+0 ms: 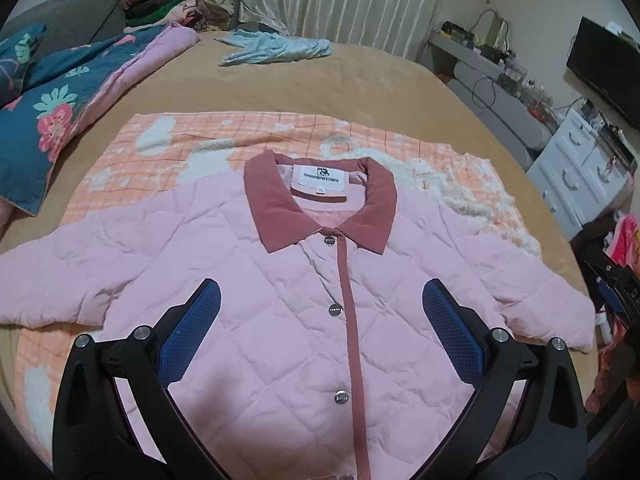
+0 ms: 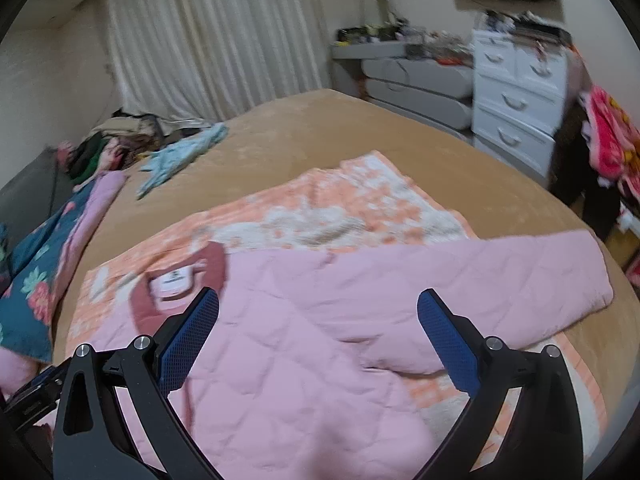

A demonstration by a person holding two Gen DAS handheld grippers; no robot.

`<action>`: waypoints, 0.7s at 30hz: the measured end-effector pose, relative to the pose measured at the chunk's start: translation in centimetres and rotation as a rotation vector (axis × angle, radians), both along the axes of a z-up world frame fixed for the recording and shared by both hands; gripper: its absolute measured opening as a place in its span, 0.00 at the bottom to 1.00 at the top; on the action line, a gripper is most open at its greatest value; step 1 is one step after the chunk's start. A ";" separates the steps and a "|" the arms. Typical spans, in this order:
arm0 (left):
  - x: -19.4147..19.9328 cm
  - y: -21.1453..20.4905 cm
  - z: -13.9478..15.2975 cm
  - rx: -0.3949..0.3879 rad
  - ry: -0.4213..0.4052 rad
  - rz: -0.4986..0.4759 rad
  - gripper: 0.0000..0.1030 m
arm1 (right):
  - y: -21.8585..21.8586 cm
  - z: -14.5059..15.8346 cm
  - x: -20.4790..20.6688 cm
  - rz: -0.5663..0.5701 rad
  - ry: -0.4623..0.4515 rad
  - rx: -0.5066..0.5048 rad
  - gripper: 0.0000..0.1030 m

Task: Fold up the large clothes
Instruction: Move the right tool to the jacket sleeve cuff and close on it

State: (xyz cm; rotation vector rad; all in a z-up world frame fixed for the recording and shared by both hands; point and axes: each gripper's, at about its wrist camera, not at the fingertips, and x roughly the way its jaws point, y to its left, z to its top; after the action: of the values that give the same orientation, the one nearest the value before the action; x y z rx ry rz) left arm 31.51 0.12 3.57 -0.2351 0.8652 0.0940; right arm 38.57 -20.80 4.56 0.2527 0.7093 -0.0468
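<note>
A pink quilted jacket (image 1: 280,320) with a dusty-red collar (image 1: 320,204) and snap buttons lies flat and face up on an orange-and-white checked blanket (image 1: 168,148), both sleeves spread out sideways. My left gripper (image 1: 320,300) hovers open over the jacket's chest, its blue pads either side of the red placket, holding nothing. My right gripper (image 2: 318,308) is open above the jacket (image 2: 300,360) near its right shoulder, with the right sleeve (image 2: 500,280) stretching away to the right. The right wrist view is blurred.
A tan bedspread (image 1: 320,80) covers the bed. A floral teal quilt (image 1: 52,112) lies at the left, a light blue garment (image 1: 276,50) at the far side, a clothes pile (image 1: 168,4) by the curtain. White drawers (image 2: 516,96) and a grey desk stand right of the bed.
</note>
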 end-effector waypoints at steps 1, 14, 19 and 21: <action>0.3 -0.3 -0.3 0.002 0.007 -0.004 0.92 | -0.9 -0.6 0.2 -0.022 0.013 0.008 0.96; 3.6 -4.3 -5.2 0.000 0.099 -0.056 0.92 | -10.2 -6.0 1.7 -0.242 0.105 0.080 0.96; 4.4 -5.8 -6.4 0.004 0.123 -0.067 0.92 | -13.2 -7.2 1.6 -0.329 0.121 0.100 0.96; 4.7 -6.4 -6.7 0.012 0.120 -0.068 0.92 | -14.4 -7.7 1.3 -0.364 0.124 0.115 0.96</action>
State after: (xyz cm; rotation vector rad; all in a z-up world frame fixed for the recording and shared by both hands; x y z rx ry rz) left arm 36.19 -6.29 -3.17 -0.1896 0.9906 0.0504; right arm 39.91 -35.20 -3.11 0.4901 0.7830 -0.3718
